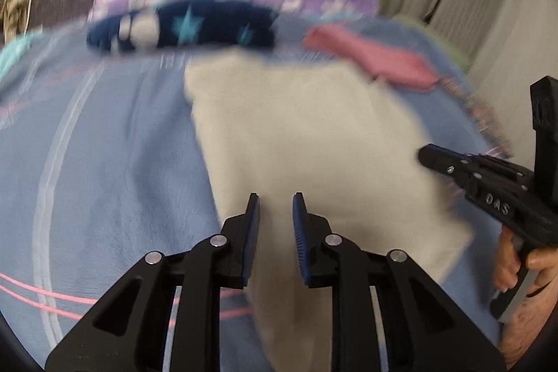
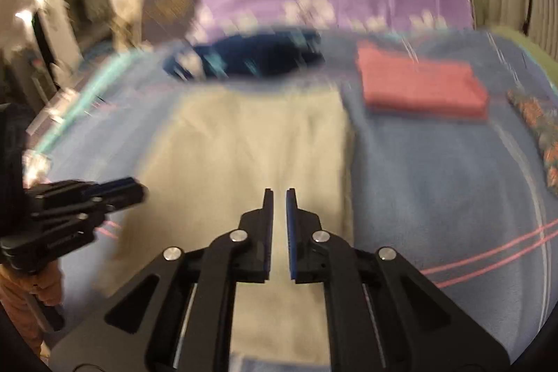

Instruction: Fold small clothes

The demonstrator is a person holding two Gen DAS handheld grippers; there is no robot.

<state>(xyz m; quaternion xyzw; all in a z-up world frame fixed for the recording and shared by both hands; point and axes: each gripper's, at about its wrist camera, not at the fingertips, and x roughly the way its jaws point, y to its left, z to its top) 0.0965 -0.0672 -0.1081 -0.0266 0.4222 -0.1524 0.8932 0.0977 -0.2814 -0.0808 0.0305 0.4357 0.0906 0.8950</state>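
Cream cloth (image 2: 251, 142): plain, pale, spread flat on the blue bedspread, roughly rectangular, long axis running toward 12 o'clock. In the left wrist view it (image 1: 307, 135) slants, far edge at 11, near corner at 4. Few faint creases; no visible print. Both views blurred, so hems and seams are not readable.

Pink cloth (image 2: 422, 86): already folded into a flat, thick rectangle, at 2 o'clock from the cream cloth, just beside its far right corner, apart from it.

Navy cloth (image 1: 181, 27): dark blue with light blue stars and a white patch, lying crosswise at 12 o'clock, just beyond the cream cloth's far edge.
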